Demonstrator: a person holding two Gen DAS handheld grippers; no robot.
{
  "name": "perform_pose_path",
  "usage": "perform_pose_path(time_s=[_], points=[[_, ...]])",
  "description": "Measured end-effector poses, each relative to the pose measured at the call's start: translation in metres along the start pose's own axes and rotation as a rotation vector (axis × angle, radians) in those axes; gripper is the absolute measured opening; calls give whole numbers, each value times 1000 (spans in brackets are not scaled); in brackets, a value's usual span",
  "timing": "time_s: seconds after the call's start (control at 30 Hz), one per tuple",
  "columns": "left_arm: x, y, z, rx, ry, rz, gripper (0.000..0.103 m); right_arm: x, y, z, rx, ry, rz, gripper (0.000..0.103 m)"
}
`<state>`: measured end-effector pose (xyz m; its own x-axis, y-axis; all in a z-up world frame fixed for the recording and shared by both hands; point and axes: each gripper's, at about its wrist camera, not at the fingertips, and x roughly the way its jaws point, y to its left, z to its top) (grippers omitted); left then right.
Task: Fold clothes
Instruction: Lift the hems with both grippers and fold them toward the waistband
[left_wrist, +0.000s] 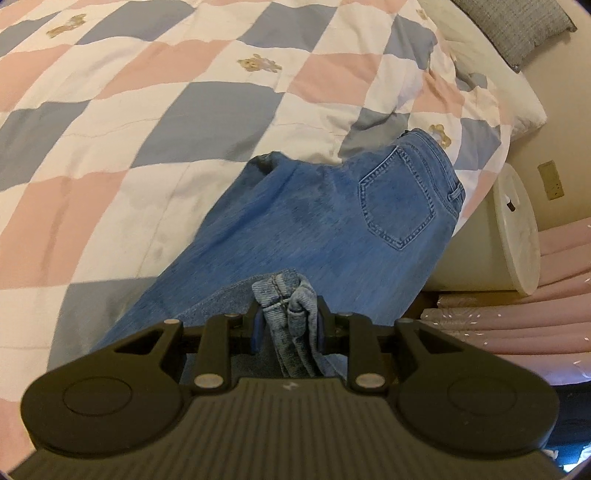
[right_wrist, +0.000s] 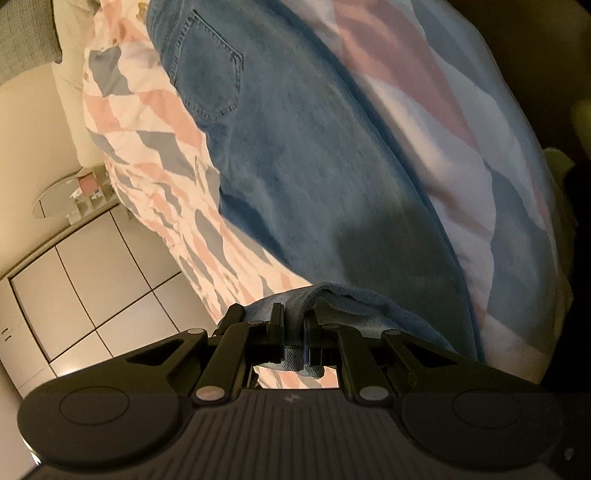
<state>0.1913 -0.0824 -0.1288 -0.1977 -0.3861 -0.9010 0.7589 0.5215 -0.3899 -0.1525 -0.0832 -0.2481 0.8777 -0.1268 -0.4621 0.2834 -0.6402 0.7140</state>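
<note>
Denim jeans (left_wrist: 325, 221) lie along the quilt (left_wrist: 147, 110) on the bed, waist at the far end. Left tool (left_wrist: 286, 306) and right tool (right_wrist: 293, 321) each pinch a bunched leg hem; next, I'd judge, carry both hems toward the waistband to halve them.
</note>
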Motion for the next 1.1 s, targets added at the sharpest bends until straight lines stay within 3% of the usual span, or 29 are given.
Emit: perform_pose_path(time_s=[0.3,0.8,1.1], points=[[34,-58,37,27,-15,17,22,-2,19,54,37,9,20,10],[132,-200,133,97,-28,7,22,-28,111,210,40,-71,68,10],[183,-232,174,101,5,63,22,-13,146,275,79,-86,46,10]])
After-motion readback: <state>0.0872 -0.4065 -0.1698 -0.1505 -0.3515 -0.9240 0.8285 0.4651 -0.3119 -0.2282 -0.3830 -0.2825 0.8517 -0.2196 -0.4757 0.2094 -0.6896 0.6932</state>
